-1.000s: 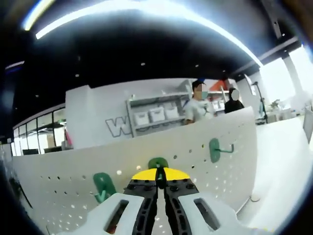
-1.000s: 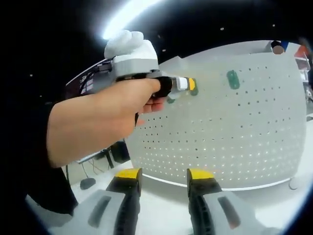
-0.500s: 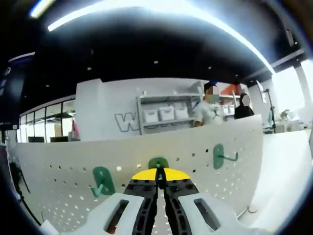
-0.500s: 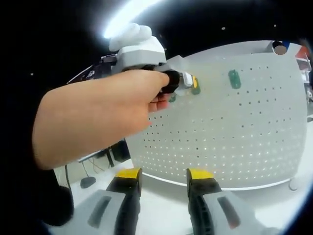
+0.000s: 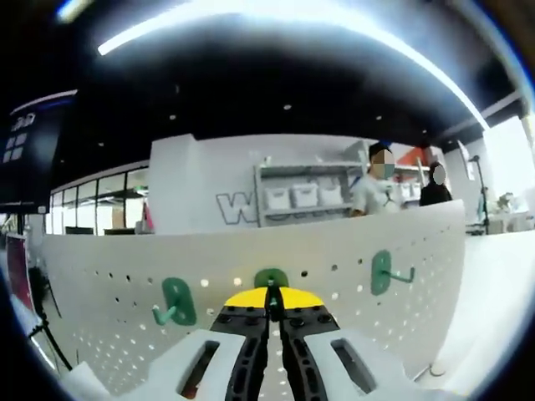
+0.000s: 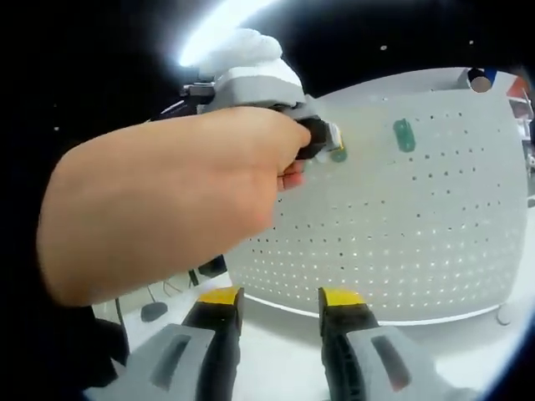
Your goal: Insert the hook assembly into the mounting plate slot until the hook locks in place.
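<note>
In the left gripper view, I am pressing my left gripper [image 5: 269, 292], jaws closed on a green hook [image 5: 270, 277], against the white pegboard [image 5: 125, 322] near its top edge. Two more green hooks, one to the left [image 5: 177, 302] and one to the right [image 5: 383, 271], are hanging on the board. I am judging that a slight tilt could jam the tab before it locks. In the right gripper view, my right gripper [image 6: 280, 322] is waiting with jaws apart, holding nothing. This view is showing the person's hand [image 6: 167, 209] driving the left gripper; beyond the board, the left gripper view is showing shelving [image 5: 303, 196] and two people.
</note>
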### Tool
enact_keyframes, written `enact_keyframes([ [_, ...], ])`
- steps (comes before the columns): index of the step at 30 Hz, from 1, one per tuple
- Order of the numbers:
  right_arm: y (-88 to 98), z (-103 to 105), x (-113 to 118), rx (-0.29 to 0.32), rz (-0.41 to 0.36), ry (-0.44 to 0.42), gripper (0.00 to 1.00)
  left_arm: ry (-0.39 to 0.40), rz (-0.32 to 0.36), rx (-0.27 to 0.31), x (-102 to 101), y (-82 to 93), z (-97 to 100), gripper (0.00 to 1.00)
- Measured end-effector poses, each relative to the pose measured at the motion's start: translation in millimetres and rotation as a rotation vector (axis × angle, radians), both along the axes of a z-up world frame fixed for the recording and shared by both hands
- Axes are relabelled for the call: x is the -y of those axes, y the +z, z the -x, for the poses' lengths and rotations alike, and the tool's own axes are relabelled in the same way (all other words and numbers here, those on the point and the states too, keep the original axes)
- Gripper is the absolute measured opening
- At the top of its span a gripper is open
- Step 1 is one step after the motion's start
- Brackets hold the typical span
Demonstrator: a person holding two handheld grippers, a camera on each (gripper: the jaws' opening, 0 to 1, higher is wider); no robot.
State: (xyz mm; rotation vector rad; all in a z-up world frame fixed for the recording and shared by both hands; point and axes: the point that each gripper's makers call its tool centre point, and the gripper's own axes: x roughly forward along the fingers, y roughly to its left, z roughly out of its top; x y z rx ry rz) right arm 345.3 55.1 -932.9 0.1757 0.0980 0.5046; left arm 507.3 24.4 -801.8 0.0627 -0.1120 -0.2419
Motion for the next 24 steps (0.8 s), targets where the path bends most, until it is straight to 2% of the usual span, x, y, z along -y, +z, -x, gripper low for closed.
enact_keyframes([
  [6, -0.7, 0.2, -0.1, -0.004, -0.005, 0.004, 0.33, 0.051, -0.018, -0.004, 1.2, -4.1, 0.1, 0.05],
  [7, -0.2, 0.3, -0.3, -0.003, -0.005, 0.005, 0.33, 0.046, -0.047, -0.001, 2.7, -5.1, 1.4, 0.05],
  [10, 0.4, 0.8, -0.9, -0.002, -0.007, 0.008, 0.33, 0.053, -0.036, -0.002, 0.8, -4.8, 0.3, 0.05],
  [18, 1.2, 1.5, -1.9, -0.001, -0.01, 0.012, 0.33, 0.015, -0.038, -0.003, 7.1, -5.2, 2.3, 0.14],
  [24, 1.2, 2.2, -4.2, -0.003, -0.01, 0.02, 0.33, -0.025, -0.085, -0.005, 9.6, -9.1, 3.7, 0.22],
])
